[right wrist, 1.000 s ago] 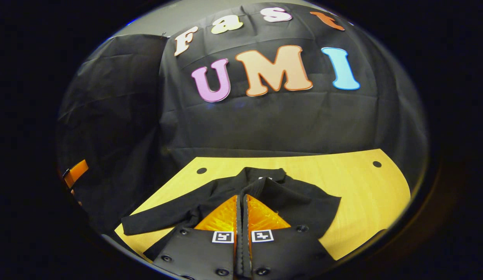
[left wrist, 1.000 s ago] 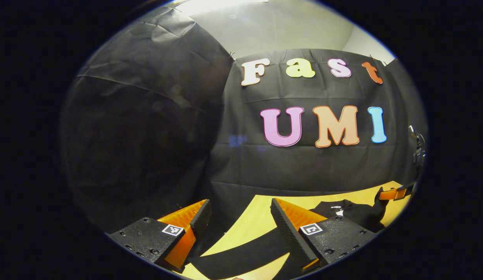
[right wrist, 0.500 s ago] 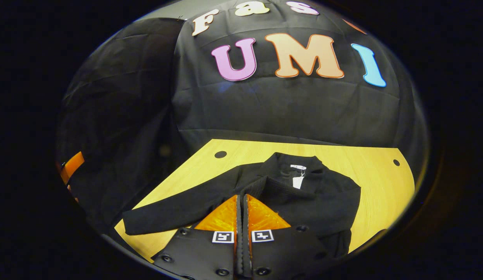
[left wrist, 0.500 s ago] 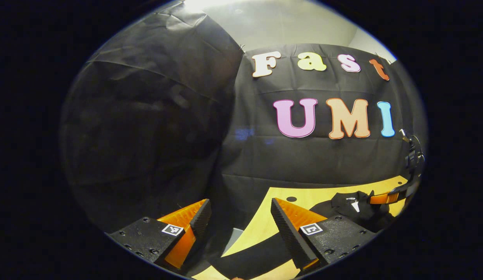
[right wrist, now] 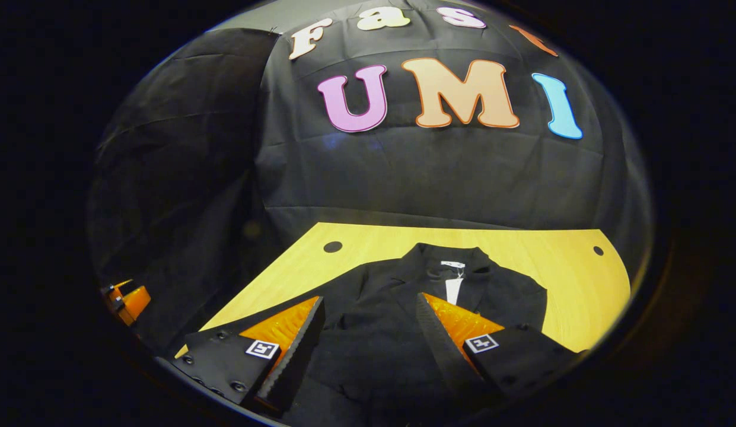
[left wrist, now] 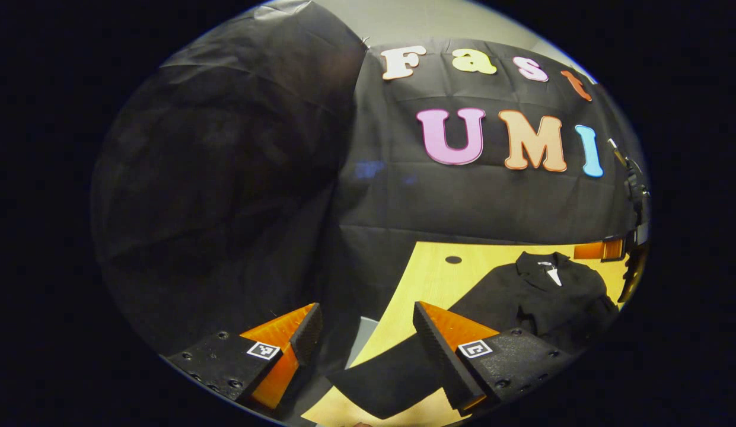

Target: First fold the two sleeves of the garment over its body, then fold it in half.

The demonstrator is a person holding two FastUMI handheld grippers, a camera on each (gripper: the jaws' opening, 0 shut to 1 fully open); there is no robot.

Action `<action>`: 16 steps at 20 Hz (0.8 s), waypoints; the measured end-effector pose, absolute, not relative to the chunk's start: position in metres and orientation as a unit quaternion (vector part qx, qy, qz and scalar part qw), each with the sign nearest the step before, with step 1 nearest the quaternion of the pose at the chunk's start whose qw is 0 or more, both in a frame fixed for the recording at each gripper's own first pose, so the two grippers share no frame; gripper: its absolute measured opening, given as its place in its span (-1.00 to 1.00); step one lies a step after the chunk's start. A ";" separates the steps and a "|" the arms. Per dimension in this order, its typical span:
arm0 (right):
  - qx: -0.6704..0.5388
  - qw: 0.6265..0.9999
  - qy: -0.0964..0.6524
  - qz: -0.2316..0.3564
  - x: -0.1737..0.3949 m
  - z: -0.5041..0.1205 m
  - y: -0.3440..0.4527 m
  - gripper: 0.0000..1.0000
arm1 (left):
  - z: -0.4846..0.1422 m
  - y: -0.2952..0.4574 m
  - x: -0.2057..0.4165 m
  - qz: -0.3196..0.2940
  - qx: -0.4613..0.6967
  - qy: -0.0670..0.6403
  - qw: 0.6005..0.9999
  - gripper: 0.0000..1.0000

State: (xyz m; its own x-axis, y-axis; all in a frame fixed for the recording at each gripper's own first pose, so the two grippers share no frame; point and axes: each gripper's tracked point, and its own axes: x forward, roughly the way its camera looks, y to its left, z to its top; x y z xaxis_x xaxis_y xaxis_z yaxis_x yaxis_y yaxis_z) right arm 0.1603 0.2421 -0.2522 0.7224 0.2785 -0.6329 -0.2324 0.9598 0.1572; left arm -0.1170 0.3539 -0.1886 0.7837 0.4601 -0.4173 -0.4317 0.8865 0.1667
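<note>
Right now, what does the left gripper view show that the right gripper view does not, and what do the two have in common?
Left gripper view: the cuff end of the outstretched sleeve, lying flat near the table's edge, seen between the open fingers of the left gripper.

Right gripper view: the table hole on the bare wood to the garment's right, and the open right gripper above the garment's body.

Both: the black garment, the white tag at its collar, and the wooden table.

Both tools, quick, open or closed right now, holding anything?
Left tool: open, holding nothing, above the table edge.
Right tool: open, holding nothing, over the black garment.
</note>
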 end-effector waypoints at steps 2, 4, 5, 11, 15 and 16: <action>0.031 0.929 0.346 0.128 0.157 -0.251 0.231 0.95 | -0.211 0.353 -0.123 0.235 0.015 0.257 0.937 0.86; 0.031 0.928 0.352 0.117 0.153 -0.254 0.223 0.95 | -0.233 0.353 -0.131 0.240 0.001 0.286 0.928 0.87; 0.034 0.928 0.355 0.112 0.149 -0.255 0.218 0.86 | -0.242 0.352 -0.134 0.240 -0.006 0.298 0.924 0.87; 0.036 0.927 0.363 0.084 0.140 -0.260 0.195 0.95 | -0.295 0.342 -0.155 0.238 -0.029 0.367 0.899 0.89; 0.029 0.928 0.362 0.082 0.135 -0.257 0.191 0.95 | -0.319 0.333 -0.173 0.241 -0.052 0.399 0.884 0.89; 0.027 0.928 0.362 0.084 0.135 -0.256 0.190 0.96 | -0.326 0.330 -0.176 0.243 -0.056 0.406 0.879 0.89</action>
State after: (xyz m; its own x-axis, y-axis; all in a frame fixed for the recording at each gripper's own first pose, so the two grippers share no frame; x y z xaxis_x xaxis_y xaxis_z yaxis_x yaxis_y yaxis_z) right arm 0.1346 0.1901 -0.2558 0.7240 0.1749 -0.6673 -0.1352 0.9845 0.1113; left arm -0.1756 0.3304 -0.3259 0.5524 0.3812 -0.7413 -0.4726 0.8758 0.0981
